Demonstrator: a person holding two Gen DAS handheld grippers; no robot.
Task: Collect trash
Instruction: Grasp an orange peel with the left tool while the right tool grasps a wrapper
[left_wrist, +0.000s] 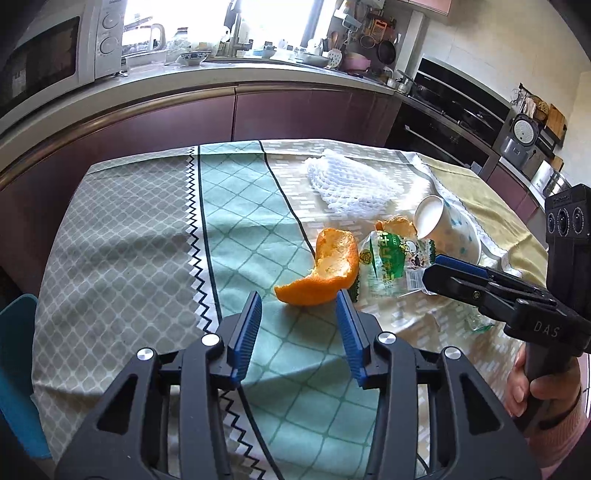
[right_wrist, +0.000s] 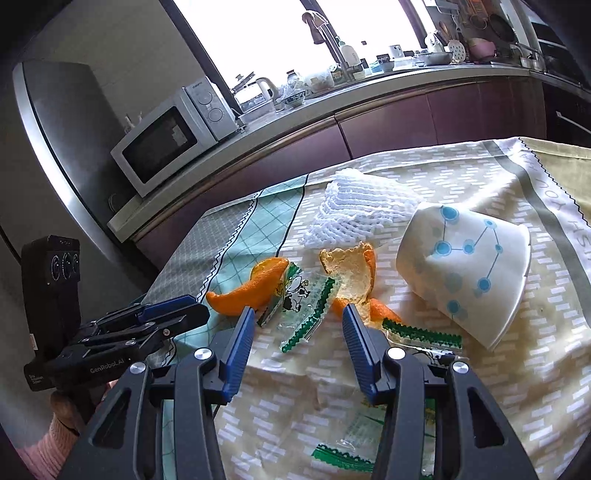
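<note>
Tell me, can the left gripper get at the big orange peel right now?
Probably yes. The left gripper is open, and the orange peel lies on the tablecloth just beyond its fingertips with nothing between; the plastic wrapper touches only its far side.

glossy plastic wrapper (right_wrist: 303, 299) — matt cloth (left_wrist: 240, 229)

The left gripper (left_wrist: 298, 301) is held above the cloth-covered bench (left_wrist: 147, 229), its blue-padded jaws spread apart with nothing between them. Just beyond its tips a large orange peel (left_wrist: 325, 267) is seen lying on the cloth. To the right of the peel a clear wrapper with green print (left_wrist: 391, 264) is spread, with a second peel piece (left_wrist: 397, 225) and a tipped paper cup (left_wrist: 443, 225) behind it. Farther off, a white foam net (left_wrist: 347, 184) is laid. The right gripper (left_wrist: 436, 269) is reaching in from the right, its tips at the wrapper's edge.
</note>
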